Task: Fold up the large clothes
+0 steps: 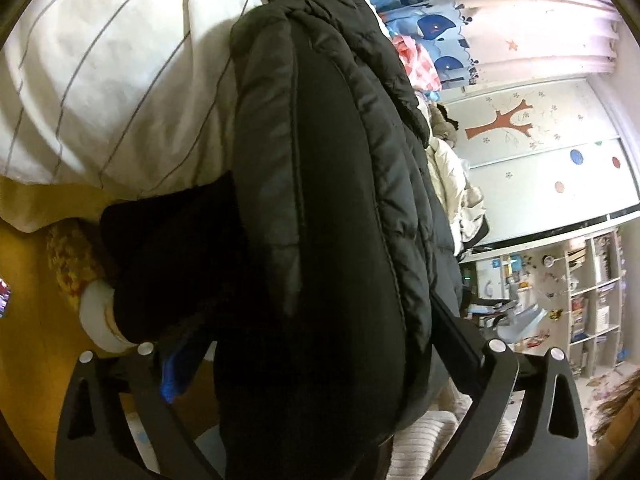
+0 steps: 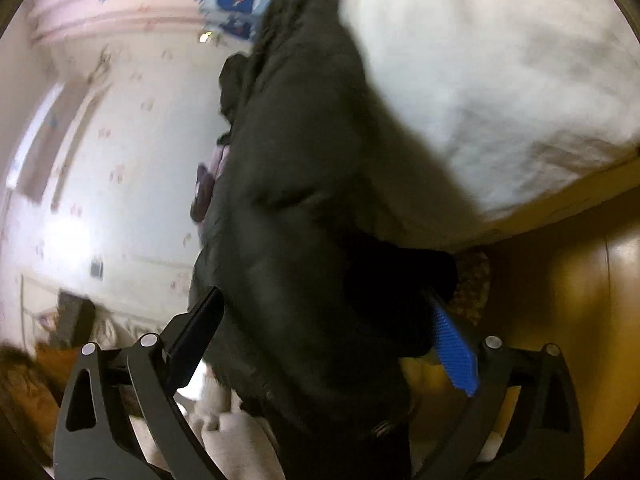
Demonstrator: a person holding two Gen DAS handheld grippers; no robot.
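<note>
both grippers, left gripper (image 1: 320,364) and right gripper (image 2: 324,344), jaws wide apart astride black puffer jacket (image 1: 320,160); close on one thick edge, not the bulk

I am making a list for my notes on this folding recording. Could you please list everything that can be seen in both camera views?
black quilted puffer jacket: one, black, between the fingers of both grippers, over the bed edge
white bedding with thin grey stripes: one, white, on the bed behind the jacket
blue and pink patterned curtain: one, far wall
white wardrobe with a brown tree picture: one, beside the curtain
open white shelf unit: one, room's far side
yellow wooden floor: yellow-brown, under the bed
left gripper: one, black, jaws wide
right gripper: one, black with a blue pad, jaws wide
</note>
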